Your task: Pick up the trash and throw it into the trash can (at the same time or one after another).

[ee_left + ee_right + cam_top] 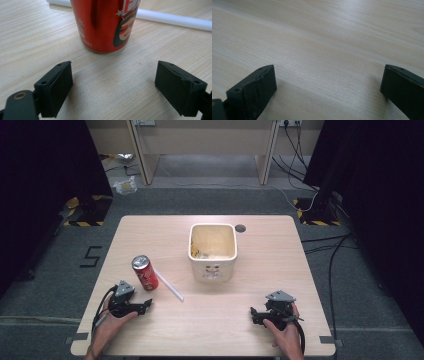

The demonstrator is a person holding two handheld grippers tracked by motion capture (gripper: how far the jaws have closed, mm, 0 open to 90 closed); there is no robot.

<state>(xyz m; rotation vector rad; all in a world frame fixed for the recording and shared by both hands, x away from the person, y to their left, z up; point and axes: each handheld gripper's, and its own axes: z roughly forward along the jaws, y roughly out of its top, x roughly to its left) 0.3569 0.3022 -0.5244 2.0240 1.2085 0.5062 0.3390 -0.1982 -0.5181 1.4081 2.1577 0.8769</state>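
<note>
A red drink can [144, 273] stands upright on the left half of the wooden table [280, 265]. A white tube [168, 284] lies flat just to its right. My left gripper [146, 306] rests near the table's front left, just short of the can, and is open. In the left gripper view the can [106, 25] stands straight ahead beyond the gap between the jaws, with the tube [172, 19] behind it. My right gripper [253, 314] sits at the front right, open over bare wood [324, 45] with nothing between its jaws.
A cream square bin [212, 251] with a face printed on its front stands in the middle of the table. A small round hole [240, 228] sits behind it. Cables [330, 265] run over the floor to the right.
</note>
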